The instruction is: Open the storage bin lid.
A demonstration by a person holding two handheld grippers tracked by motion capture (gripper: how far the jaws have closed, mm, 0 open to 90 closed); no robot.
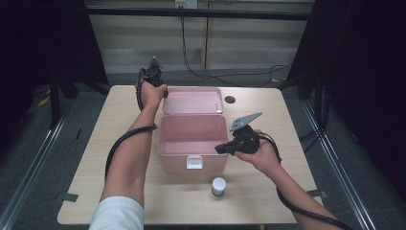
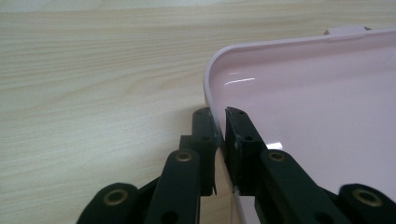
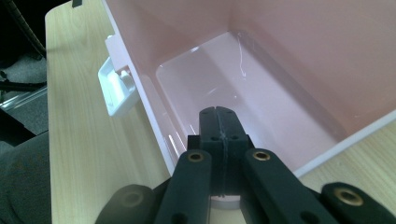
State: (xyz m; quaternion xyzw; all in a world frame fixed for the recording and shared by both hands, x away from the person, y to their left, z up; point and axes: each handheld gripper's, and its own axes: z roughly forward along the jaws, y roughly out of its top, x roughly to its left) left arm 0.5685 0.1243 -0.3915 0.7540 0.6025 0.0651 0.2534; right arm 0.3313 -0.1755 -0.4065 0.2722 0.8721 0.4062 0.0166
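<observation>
Lab: dark-curtained rig (image 1: 191, 13), lone table (image 1: 119, 110)

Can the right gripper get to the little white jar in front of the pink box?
Probably yes. The small white jar stands alone on the table, just below the right gripper, with nothing between them. Its jaws are shut, so they would have to open first.

High view: overhead, looking forward and down on the table (image 1: 95, 143). Both gripper views sit close; all three share the pink box (image 1: 191, 136).

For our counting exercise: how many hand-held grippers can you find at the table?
2. The left hand-held gripper pinches the open pink lid's rim at the table's far side; the right hand-held gripper sits shut at the box's right wall.
</observation>
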